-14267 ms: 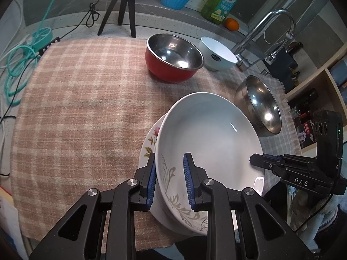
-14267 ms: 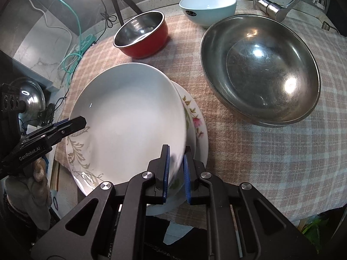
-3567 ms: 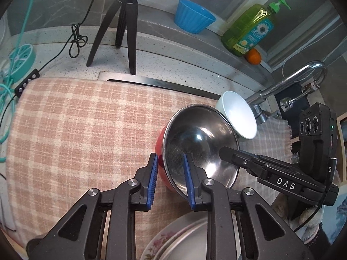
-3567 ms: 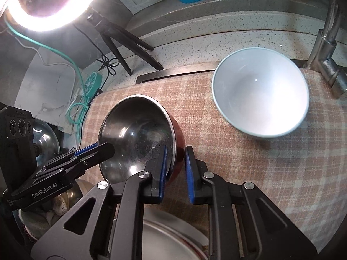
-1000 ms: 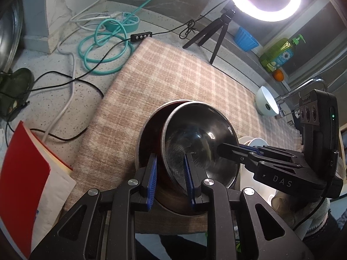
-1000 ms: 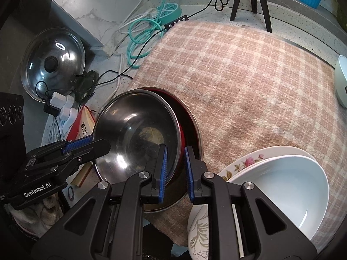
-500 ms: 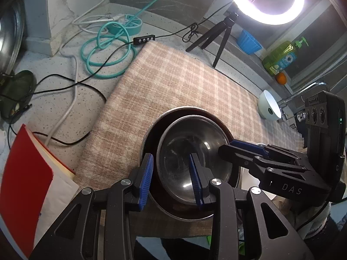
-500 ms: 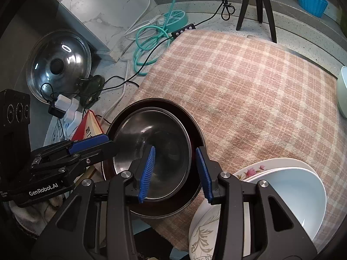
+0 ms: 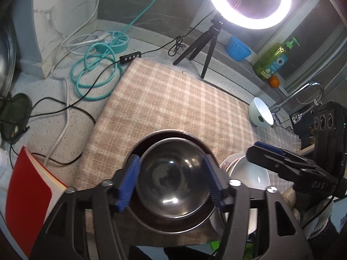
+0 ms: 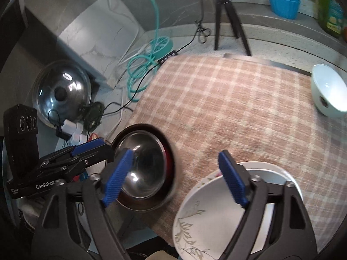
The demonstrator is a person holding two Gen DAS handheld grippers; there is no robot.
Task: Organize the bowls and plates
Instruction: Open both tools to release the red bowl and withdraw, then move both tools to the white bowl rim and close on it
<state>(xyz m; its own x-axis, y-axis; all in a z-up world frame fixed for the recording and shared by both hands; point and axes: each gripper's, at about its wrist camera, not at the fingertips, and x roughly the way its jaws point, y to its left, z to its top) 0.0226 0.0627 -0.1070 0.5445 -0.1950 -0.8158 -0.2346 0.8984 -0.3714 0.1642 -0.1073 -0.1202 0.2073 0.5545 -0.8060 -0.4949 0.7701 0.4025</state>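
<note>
A red bowl with a steel lining point(image 9: 171, 173) point(image 10: 143, 173) sits nested in a larger steel bowl point(image 9: 173, 227) point(image 10: 169, 151) at the near left corner of the checked cloth point(image 9: 173, 104). My left gripper point(image 9: 171, 182) point(image 10: 95, 149) hovers over it. Its jaws are opening, and the blue pads stand clear of the rim on either side. My right gripper point(image 10: 174, 178) point(image 9: 260, 151) is also opening, with nothing between its fingers, and hangs above the gap between the bowls and a stacked white deep plate point(image 10: 216, 212) point(image 9: 256, 175). A white bowl point(image 9: 260, 112) point(image 10: 329, 93) stands far right.
A ring light on a tripod point(image 9: 208, 49), a blue cup point(image 9: 238, 48), a soap bottle point(image 9: 273, 62) and a tap point(image 9: 303, 93) line the back. Coiled teal cable point(image 9: 95, 73) and a pot lid point(image 10: 60, 91) lie left of the cloth. A red book point(image 9: 28, 199) lies near left.
Both grippers have let go of the red bowl, which now rests level inside the large steel bowl. Both sets of jaws have spread wide, and the grippers have lifted away a little.
</note>
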